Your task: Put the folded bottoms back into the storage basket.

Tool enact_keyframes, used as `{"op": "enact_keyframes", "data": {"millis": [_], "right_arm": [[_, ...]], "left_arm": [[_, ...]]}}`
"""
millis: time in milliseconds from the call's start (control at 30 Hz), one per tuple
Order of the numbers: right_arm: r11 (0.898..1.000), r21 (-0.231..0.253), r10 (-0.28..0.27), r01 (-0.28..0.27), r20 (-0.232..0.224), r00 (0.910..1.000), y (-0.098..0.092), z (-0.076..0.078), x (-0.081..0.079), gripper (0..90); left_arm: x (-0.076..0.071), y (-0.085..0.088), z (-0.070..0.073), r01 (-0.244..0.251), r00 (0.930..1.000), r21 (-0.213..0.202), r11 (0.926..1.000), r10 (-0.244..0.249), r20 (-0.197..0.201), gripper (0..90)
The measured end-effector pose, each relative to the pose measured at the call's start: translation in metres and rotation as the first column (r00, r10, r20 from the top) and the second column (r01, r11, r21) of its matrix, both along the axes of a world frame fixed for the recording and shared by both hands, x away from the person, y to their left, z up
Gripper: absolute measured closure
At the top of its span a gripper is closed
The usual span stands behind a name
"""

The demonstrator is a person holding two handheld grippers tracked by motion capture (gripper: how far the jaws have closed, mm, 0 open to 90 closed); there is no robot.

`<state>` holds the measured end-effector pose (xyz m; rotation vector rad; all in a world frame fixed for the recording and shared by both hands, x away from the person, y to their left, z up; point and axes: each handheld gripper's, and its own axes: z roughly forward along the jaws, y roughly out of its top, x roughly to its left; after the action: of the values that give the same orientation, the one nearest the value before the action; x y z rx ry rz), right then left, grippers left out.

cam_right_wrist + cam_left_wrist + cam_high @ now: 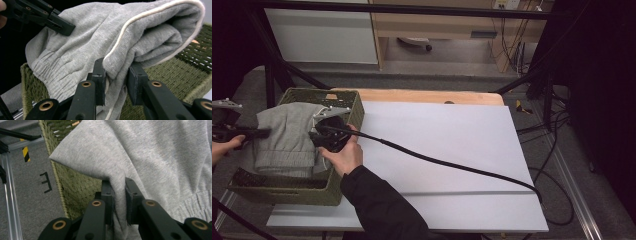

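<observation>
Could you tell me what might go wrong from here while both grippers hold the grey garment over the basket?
1. The left gripper pinches only a thin fold of the grey garment, which may slip out.
2. The right gripper grips by the white-piped edge; the bundle could unfold.
3. The hanging cuff could snag on the woven green basket.

Place: lab-style recording room, not a home.
Frame: black metal rig (277,75) standing around the tabletop (447,150), white sheet on top.
Floor: grey carpet (422,80), loose cables (557,130), hazard-striped tape (25,153).
Background: plain wooden office desk (437,22).
</observation>
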<state>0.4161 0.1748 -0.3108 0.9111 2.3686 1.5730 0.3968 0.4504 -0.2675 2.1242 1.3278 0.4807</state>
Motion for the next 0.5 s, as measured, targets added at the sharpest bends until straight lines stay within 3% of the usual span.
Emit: {"op": "enact_keyframes", "data": {"millis": [500], "right_arm": [[0.999, -0.038, 0.002, -0.002, -0.022, 0.9998, 0.003, -0.020, 0.000, 71.2]], "left_arm": [[0.006, -0.003, -0.030, 0.002, 0.9988, -0.007, 1.0000, -0.003, -0.049, 79.8]]}}
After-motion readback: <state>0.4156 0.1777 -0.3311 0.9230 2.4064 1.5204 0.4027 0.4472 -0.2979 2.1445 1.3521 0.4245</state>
